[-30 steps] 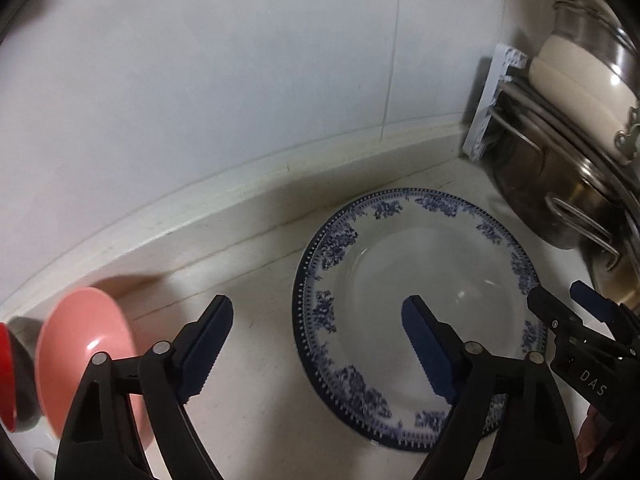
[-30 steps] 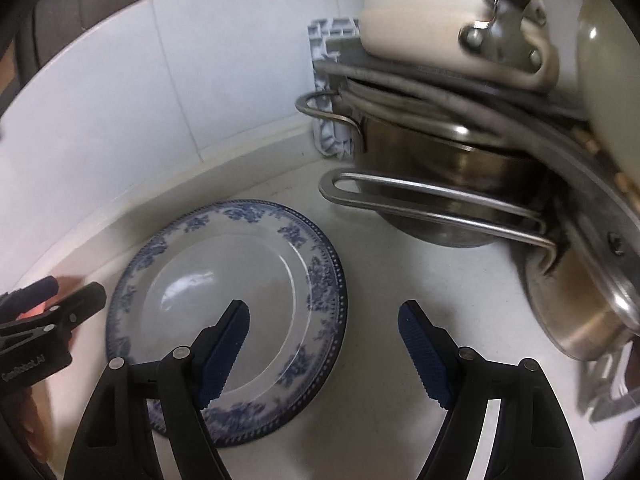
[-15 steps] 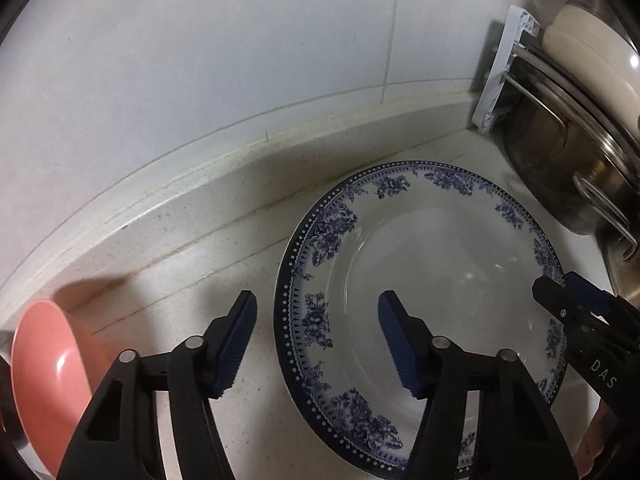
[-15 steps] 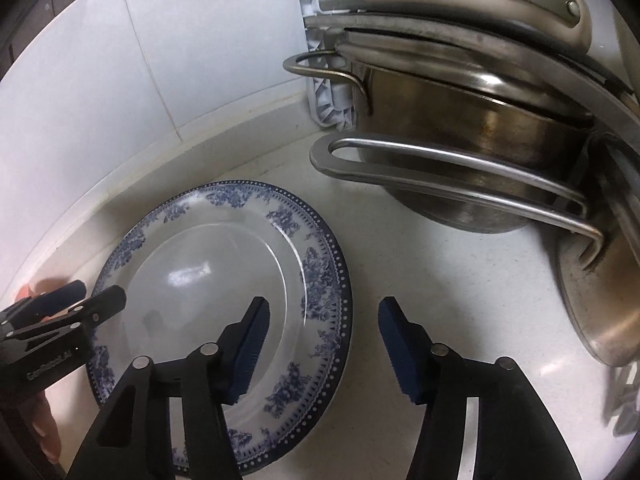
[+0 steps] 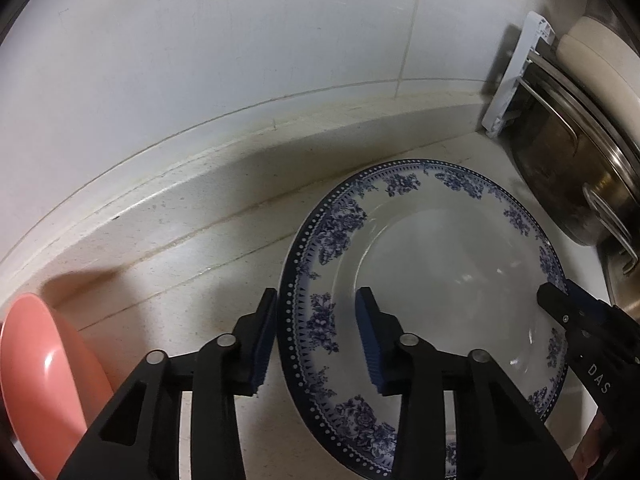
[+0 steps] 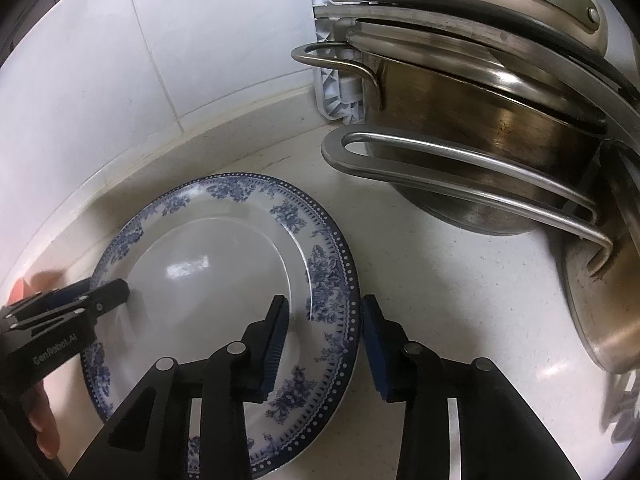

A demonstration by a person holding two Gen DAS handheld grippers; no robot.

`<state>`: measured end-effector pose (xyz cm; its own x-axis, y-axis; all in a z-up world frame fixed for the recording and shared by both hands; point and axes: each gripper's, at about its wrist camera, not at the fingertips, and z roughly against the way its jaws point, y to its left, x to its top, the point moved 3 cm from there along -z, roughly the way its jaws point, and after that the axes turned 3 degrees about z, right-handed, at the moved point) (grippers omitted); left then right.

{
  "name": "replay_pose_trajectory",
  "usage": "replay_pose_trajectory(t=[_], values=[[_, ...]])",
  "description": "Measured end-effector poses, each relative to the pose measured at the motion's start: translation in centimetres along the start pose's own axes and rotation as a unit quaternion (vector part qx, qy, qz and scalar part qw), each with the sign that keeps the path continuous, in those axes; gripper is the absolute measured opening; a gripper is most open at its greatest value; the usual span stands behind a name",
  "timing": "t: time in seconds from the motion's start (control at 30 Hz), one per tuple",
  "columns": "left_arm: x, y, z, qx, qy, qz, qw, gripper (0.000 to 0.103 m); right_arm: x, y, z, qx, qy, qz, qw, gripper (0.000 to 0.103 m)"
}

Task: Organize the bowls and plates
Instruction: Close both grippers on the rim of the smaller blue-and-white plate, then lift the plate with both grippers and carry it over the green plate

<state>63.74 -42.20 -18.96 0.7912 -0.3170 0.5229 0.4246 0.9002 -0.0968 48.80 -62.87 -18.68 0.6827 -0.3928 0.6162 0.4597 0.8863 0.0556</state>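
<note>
A white plate with a blue flowered rim (image 5: 440, 280) lies flat on the counter near the wall; it also shows in the right wrist view (image 6: 208, 280). My left gripper (image 5: 316, 336) is open, its jaws straddling the plate's left rim. My right gripper (image 6: 322, 344) is open, its jaws straddling the plate's right rim. Each gripper shows in the other's view, the right one (image 5: 568, 312) and the left one (image 6: 80, 300). A pink bowl (image 5: 44, 376) stands at the far left.
Stacked steel pots with long handles (image 6: 480, 140) and a cream pot (image 5: 596, 60) crowd the right side. A white plastic rack (image 6: 336, 60) leans on the tiled wall. A raised counter ledge (image 5: 200, 184) runs behind the plate.
Both grippers have moved forward and down to the plate's opposite rims, and their jaws have narrowed. The plate has not moved.
</note>
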Motion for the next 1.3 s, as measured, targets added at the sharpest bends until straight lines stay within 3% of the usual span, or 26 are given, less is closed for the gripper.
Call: replay_pose_trajectory(t=[0.33, 0.7, 1.3], values=[[-0.5, 0.4, 1.0, -0.001, -0.002, 0.014, 0.9999, 0.036, 0.1, 0.1, 0.3, -0.010, 0.005, -0.001, 1.000, 0.034], [-2.6, 0.8, 4.8, -0.003, -0.016, 0.020, 0.9997, 0.036, -0.7, 0.5, 3.5, -0.013, -0.001, 0.007, 1.000, 0.034], [-7.4, 3.0, 15.4, 0.008, -0.051, 0.035, 0.9981, 0.036, -4.1, 4.1, 14.2, -0.005, -0.025, 0.022, 0.999, 0.034]])
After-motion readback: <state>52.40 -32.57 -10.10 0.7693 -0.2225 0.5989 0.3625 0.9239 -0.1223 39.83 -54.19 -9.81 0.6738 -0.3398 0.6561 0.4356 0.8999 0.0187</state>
